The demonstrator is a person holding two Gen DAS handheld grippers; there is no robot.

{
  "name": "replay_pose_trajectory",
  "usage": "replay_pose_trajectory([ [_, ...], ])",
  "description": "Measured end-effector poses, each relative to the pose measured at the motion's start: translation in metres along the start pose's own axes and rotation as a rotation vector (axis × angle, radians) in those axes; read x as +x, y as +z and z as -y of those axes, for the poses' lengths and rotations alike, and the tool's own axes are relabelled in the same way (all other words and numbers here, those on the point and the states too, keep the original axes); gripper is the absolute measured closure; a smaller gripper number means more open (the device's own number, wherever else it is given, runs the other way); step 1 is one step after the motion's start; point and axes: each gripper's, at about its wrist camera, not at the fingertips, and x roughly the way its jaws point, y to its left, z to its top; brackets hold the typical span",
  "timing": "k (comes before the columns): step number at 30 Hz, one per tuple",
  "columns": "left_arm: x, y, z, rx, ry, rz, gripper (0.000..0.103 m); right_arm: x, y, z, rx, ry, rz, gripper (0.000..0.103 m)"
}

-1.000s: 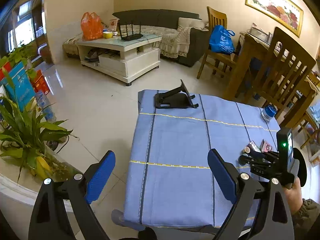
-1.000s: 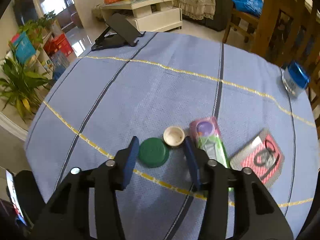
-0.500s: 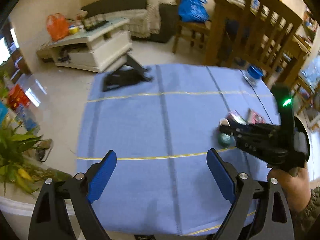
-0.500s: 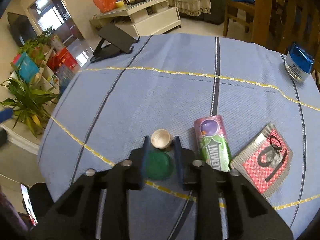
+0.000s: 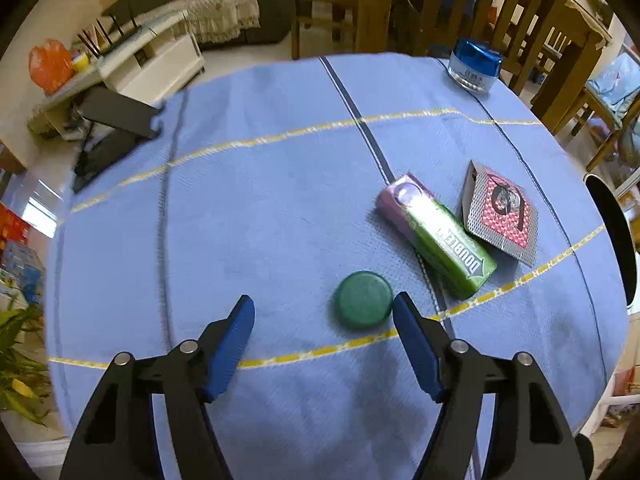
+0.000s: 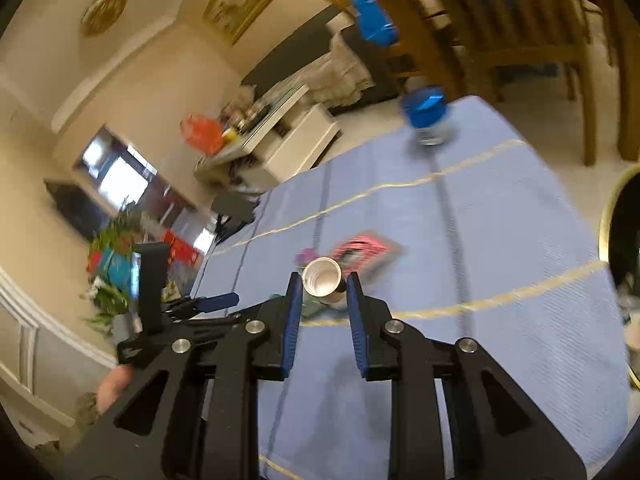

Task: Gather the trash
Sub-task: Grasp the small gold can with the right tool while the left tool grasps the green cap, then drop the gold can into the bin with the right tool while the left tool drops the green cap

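The green cap [image 5: 363, 300] lies flat on the table [image 5: 248, 216], between the blue fingers of your left claw [image 5: 324, 312] and much nearer the right-hand one, which looks close to touching its rim. That claw is closing, but the pads do not yet press on the cap. Judge it as light, stiff plastic with a smooth, low rim: it will likely skate on the cloth if one pad reaches it first, so centre the claw over it and take it across its full width, pads low against the edge, not on the top face.

Your right claw [image 6: 322, 286] is pinching the small white cap [image 6: 321, 278] by its sides, open mouth facing the camera, lifted clear of the table. It seems thin-walled and light; a gentle squeeze should do, though a round rim can roll out of flat pads if you tilt it.

Beyond the left claw, to its right, lie the green gum pack [image 5: 438, 236] and, touching its far side, the red patterned packet [image 5: 500, 210]. The pack is probably a firm box, best gripped across its narrow width. The packet looks flat and flimsy, hard to lift off cloth; take it by a raised edge.
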Motion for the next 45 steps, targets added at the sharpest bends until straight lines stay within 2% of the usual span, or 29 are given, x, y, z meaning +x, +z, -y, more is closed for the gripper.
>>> replay_pose_trajectory([
  [1,0.003,0.000,0.001,0.003,-0.001,-0.005,0.040,-0.008,-0.002,0.009,0.015,-0.004,0.011,0.080],
  [3,0.002,-0.001,0.007,0.033,-0.002,0.038,0.051,-0.019,-0.006,0.022,0.036,-0.009,0.025,0.080],
  [4,0.000,-0.003,0.009,0.045,-0.032,0.044,0.068,-0.023,-0.008,0.027,0.042,-0.010,0.029,0.080],
  [5,-0.001,-0.004,0.010,0.050,-0.050,0.042,0.073,-0.027,-0.008,0.033,0.049,-0.012,0.033,0.080],
  [9,-0.006,-0.012,0.013,0.057,-0.026,0.048,0.073,-0.035,-0.015,0.040,0.057,-0.018,0.058,0.080],
  [11,-0.007,-0.011,0.005,-0.017,-0.081,0.025,0.074,-0.042,-0.014,0.044,0.062,-0.025,0.076,0.080],
  [13,-0.020,-0.012,-0.001,-0.073,-0.119,0.069,0.074,-0.050,-0.014,0.050,0.062,-0.040,0.094,0.080],
  [14,-0.035,-0.009,0.001,-0.086,-0.106,0.119,0.074,-0.057,-0.013,0.052,0.056,-0.060,0.108,0.080],
  [16,-0.053,-0.004,0.009,-0.073,-0.121,0.162,0.074,-0.069,-0.010,0.059,0.042,-0.105,0.135,0.080],
  [20,-0.090,0.009,0.070,0.063,-0.184,0.219,0.074,-0.100,-0.004,0.082,0.049,-0.188,0.195,0.080],
  [24,-0.097,0.020,0.138,0.188,-0.243,0.218,0.074,-0.133,0.004,0.108,0.044,-0.350,0.251,0.080],
  [28,-0.098,0.020,0.206,0.312,-0.271,0.236,0.074,-0.152,0.008,0.126,0.022,-0.454,0.268,0.080],
  [29,-0.096,0.020,0.214,0.328,-0.280,0.232,0.074,-0.154,0.009,0.133,0.027,-0.489,0.258,0.075],
  [30,-0.094,0.020,0.228,0.347,-0.292,0.224,0.074,-0.152,0.011,0.140,0.038,-0.509,0.249,0.051],
  [32,-0.088,0.022,0.247,0.378,-0.304,0.217,0.074,-0.159,0.007,0.156,0.080,-0.519,0.258,0.030],
  [38,-0.068,0.027,0.298,0.452,-0.307,0.199,0.074,-0.195,-0.011,0.186,0.160,-0.512,0.361,0.026],
  [45,-0.060,0.044,0.349,0.499,-0.330,0.218,0.073,-0.221,-0.028,0.213,0.232,-0.517,0.396,0.024],
])
